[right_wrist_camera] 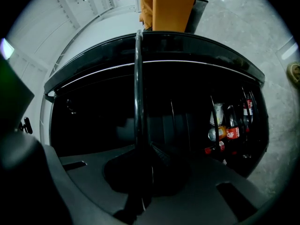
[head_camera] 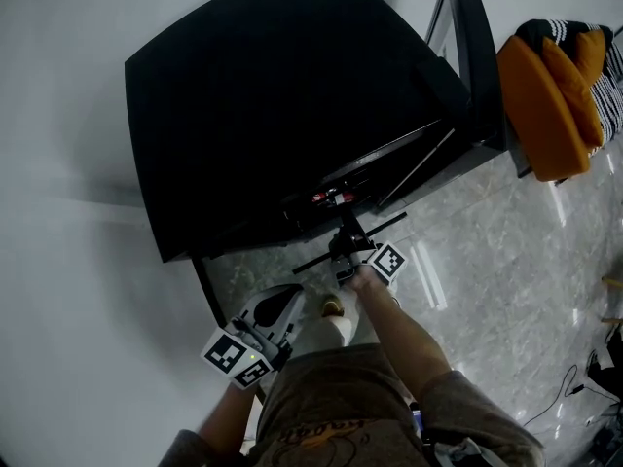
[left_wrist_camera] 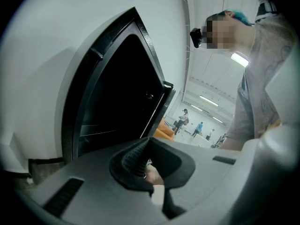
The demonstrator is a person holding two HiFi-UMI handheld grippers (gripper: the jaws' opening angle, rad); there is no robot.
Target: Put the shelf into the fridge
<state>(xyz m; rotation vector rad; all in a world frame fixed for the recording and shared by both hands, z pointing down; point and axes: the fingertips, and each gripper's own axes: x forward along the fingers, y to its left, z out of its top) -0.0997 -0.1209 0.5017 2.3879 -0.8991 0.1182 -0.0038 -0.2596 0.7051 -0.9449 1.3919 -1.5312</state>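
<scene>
Black shelf [right_wrist_camera: 138, 88] is clamped edgewise by the right gripper [right_wrist_camera: 140, 149], at 12 o'clock toward the open fridge [head_camera: 273, 95]. Sliding in is judged still undone. The left gripper [left_wrist_camera: 143, 161] is closed, empty.

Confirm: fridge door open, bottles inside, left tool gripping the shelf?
Wrong tool. The right tool grips the shelf, as the right gripper view shows; the left tool holds no shelf. The fridge door is open and the bottles are inside, as you said.
</scene>
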